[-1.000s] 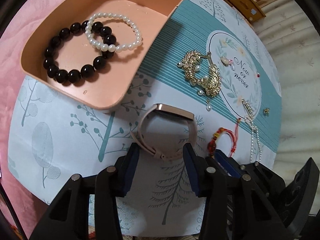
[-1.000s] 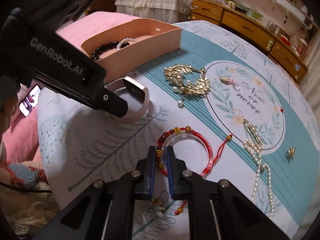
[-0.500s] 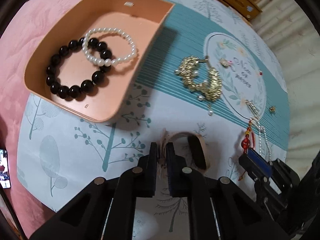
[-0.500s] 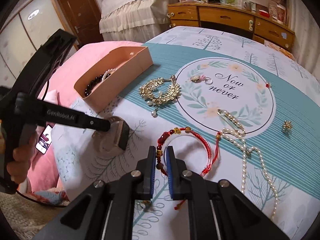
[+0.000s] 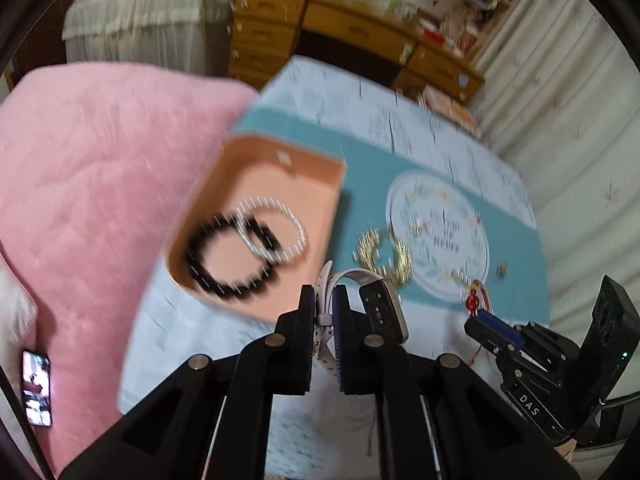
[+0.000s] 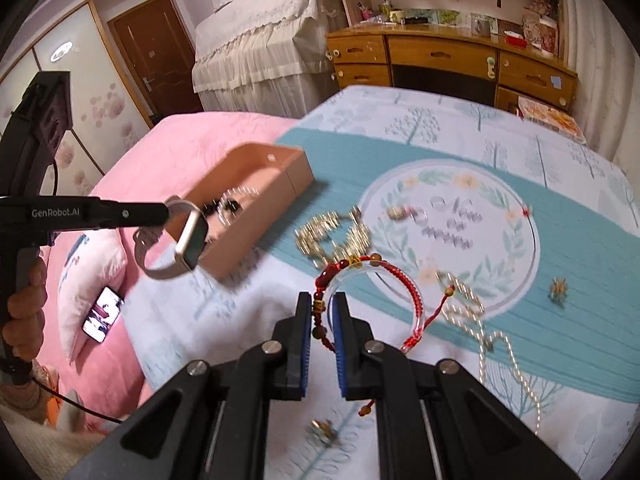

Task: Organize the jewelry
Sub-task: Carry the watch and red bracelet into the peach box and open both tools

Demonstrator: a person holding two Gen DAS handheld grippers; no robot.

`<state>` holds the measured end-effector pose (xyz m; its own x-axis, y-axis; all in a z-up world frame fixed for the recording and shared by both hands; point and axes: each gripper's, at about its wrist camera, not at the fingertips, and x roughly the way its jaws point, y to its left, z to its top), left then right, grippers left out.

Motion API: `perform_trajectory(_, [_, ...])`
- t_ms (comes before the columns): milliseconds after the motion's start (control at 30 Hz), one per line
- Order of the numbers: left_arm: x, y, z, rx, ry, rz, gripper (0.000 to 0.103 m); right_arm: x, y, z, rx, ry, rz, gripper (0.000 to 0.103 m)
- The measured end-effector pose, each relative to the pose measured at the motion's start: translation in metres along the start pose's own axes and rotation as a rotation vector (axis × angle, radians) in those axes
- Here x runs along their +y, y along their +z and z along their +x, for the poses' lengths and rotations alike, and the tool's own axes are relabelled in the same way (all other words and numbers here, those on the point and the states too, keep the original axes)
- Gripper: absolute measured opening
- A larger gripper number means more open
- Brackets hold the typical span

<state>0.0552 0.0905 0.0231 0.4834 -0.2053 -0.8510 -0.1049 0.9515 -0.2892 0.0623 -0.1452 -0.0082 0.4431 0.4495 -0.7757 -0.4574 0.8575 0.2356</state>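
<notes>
My left gripper (image 5: 323,300) is shut on the pale pink strap of a rose-gold smartwatch (image 5: 382,312). In the right wrist view the watch (image 6: 192,242) hangs in the air beside the near corner of the peach box (image 6: 256,236). A black bead bracelet (image 5: 208,276) and a pearl bracelet (image 5: 296,228) lie inside the box (image 5: 280,168). My right gripper (image 6: 323,312) is shut on the beaded part of a red cord bracelet (image 6: 400,276), held above the cloth with its cord ends dangling.
A gold ornament (image 6: 332,236), a pearl necklace (image 6: 496,336), a small gold earring (image 6: 558,288) and another small gold piece (image 6: 322,430) lie on the printed cloth. A phone (image 6: 102,314) rests on the pink blanket at left. A wooden dresser (image 6: 440,56) stands behind.
The left gripper shut on the watch strap and lifted the watch off the cloth towards the box. The right gripper rose with the red bracelet in it.
</notes>
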Motion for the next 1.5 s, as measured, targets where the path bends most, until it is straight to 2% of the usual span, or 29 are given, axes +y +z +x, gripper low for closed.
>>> perform_trajectory(133, [0.022, 0.018, -0.012, -0.067, -0.008, -0.016, 0.006, 0.019, 0.027, -0.001, -0.03, 0.006, 0.004, 0.01])
perform_trajectory(300, [0.049, 0.031, 0.009, -0.067, -0.005, -0.067, 0.006, 0.038, 0.055, 0.007, -0.052, 0.02, 0.029, 0.01])
perform_trajectory(467, [0.068, 0.026, 0.044, -0.056, 0.043, -0.092, 0.006, 0.06, 0.079, 0.025, -0.042, 0.042, 0.029, 0.01])
perform_trajectory(600, [0.077, 0.017, 0.069, -0.027, 0.04, -0.109, 0.006, 0.079, 0.097, 0.046, -0.033, 0.053, 0.02, 0.01])
perform_trajectory(867, [0.081, 0.006, 0.083, -0.026, 0.04, -0.091, 0.007, 0.098, 0.125, 0.095, 0.012, 0.074, 0.057, 0.01])
perform_trajectory(900, [0.081, 0.006, 0.082, -0.03, 0.047, -0.084, 0.009, 0.099, 0.126, 0.101, 0.017, 0.068, 0.058, 0.01])
perform_trajectory(933, [0.08, 0.006, 0.082, -0.036, 0.049, -0.078, 0.017, 0.101, 0.127, 0.109, 0.026, 0.06, 0.061, 0.01])
perform_trajectory(1067, [0.079, 0.006, 0.075, -0.079, 0.017, -0.062, 0.063, 0.103, 0.131, 0.134, 0.06, 0.048, 0.077, 0.01])
perform_trajectory(1200, [0.077, 0.008, 0.064, -0.119, 0.016, -0.04, 0.068, 0.102, 0.132, 0.155, 0.087, 0.022, 0.094, 0.01])
perform_trajectory(1267, [0.078, 0.009, 0.061, -0.125, 0.021, -0.034, 0.077, 0.1, 0.132, 0.162, 0.1, 0.013, 0.104, 0.01])
perform_trajectory(1367, [0.081, 0.009, 0.053, -0.154, 0.052, -0.039, 0.082, 0.097, 0.132, 0.174, 0.141, 0.0, 0.124, 0.011])
perform_trajectory(1500, [0.085, 0.012, 0.041, -0.191, 0.096, -0.036, 0.088, 0.093, 0.13, 0.18, 0.179, 0.031, 0.154, 0.012])
